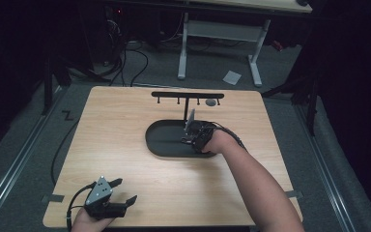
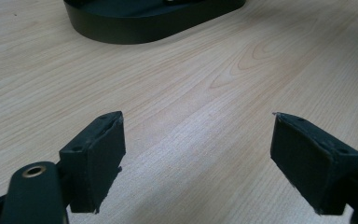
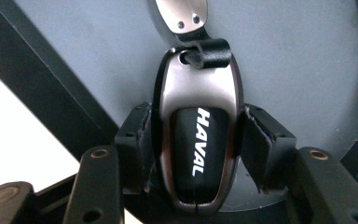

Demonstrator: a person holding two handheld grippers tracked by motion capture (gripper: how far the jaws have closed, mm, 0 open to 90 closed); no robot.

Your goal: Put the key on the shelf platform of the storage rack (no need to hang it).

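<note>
The right gripper (image 3: 193,140) is reaching into the dark oval tray (image 1: 166,145) at the middle of the tabletop (image 1: 125,159), and its fingers (image 3: 135,140) are clenching one black and silver key fob (image 3: 196,135) marked HAVAL by its two sides. The fob is sitting low over the tray floor, with a short strap and metal tab (image 3: 179,11) running off its far end. The left gripper (image 1: 107,195) is resting at the near left corner of the tabletop, well apart from the tray, its fingers (image 2: 95,161) spread wide and carrying nothing. Behind the tray a black rack (image 1: 187,95) is standing with a row of small hooks under its bar; a grey round thing (image 1: 211,102) is hanging near its right end. Judging from this, the step in hand is lifting the fob out, likely toward a hook. To do it well, the grip should stay square on the fob's flanks, rise straight so the strap is hanging free, and avoid knocking the rack post. Counted: one fob, one tray, one rack, two grippers.
</note>
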